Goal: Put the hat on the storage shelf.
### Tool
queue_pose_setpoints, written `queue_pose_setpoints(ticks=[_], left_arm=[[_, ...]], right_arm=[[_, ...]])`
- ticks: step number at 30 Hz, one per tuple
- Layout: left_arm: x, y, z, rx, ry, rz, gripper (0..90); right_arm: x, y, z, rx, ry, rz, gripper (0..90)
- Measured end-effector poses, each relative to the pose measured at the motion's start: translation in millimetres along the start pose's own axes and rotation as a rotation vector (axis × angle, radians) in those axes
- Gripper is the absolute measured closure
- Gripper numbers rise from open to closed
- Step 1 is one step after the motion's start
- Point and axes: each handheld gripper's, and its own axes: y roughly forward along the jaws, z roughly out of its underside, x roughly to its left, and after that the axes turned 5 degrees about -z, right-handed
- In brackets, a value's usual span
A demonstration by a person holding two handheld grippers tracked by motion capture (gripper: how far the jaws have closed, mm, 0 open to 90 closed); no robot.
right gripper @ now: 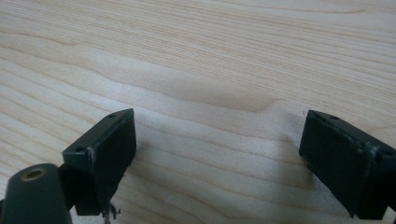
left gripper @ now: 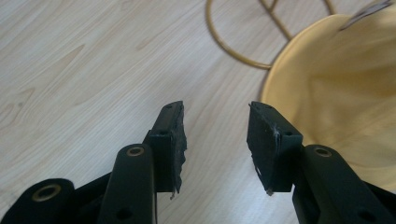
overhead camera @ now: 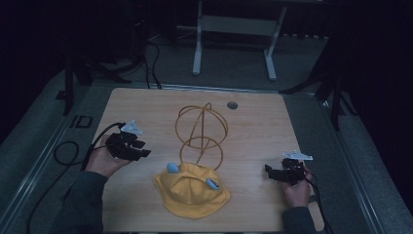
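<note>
- The soft yellow fabric hat (overhead camera: 192, 190) lies flat on the pale wood-grain table (overhead camera: 253, 126), near the table's front edge and about midway between the two grippers.
- Two small light-blue pieces (overhead camera: 172, 167) sit on the hat, one at its rear left edge and one toward its right side.
- The gold wire stand made of joined hoops (overhead camera: 202, 131) stands upright just behind the hat; its lower hoop meets the hat's rear edge in the high view.
- The left gripper (overhead camera: 142, 148) is held in the person's left hand (overhead camera: 103, 161), to the left of the hat and apart from it, jaws pointing toward the hat.
- In the left gripper view, the left gripper (left gripper: 215, 140) has its jaws standing wide apart with bare table between them. The yellow hat (left gripper: 336, 93) lies beyond and beside the right-hand jaw; no pad touches the fabric. A curve of the gold wire stand (left gripper: 229, 46) lies on the table ahead of the jaws.
- The right gripper (overhead camera: 269, 170) is held in the person's right hand (overhead camera: 297, 192), to the right of the hat and well apart from it, low over the table.
- In the right gripper view, the right gripper (right gripper: 219, 140) has its jaws spread wide, with bare wood grain between them and nothing gripped.
- A small round grey grommet (overhead camera: 232, 105) sits in the table's far edge area, behind the stand.
</note>
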Motion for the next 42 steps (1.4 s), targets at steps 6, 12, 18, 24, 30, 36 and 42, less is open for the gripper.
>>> queue_pose_setpoints(ticks=[6,12,18,24,30,36,42], left_arm=[[-2.5,-8.2,-4.1,-0.002,0.023,0.025,56.2],[-5.4,-15.4,-6.9,0.002,0.050,0.044,56.1],[-7.9,-21.7,-10.2,-0.004,0.068,0.069,56.1],[-12.9,-27.1,-14.4,-0.009,0.097,0.105,56.2],[-15.7,-29.5,-17.6,0.004,0.125,0.130,56.7],[-17.6,-31.8,-20.9,0.012,0.143,0.147,56.7],[-19.5,-32.9,-24.4,0.022,0.157,0.160,57.2]], right_arm=[[0.4,0.0,0.0,0.000,-0.001,-0.002,10.9],[0.6,0.1,0.0,0.001,-0.001,-0.003,10.9],[0.6,0.1,0.0,0.001,-0.002,-0.003,10.9],[0.8,0.1,-0.1,0.002,-0.003,-0.004,10.9],[1.1,0.2,-0.2,0.003,-0.004,-0.005,10.9],[1.3,0.3,-0.3,0.002,-0.004,-0.006,10.9],[1.7,0.6,-0.5,0.001,-0.005,-0.008,10.9]])
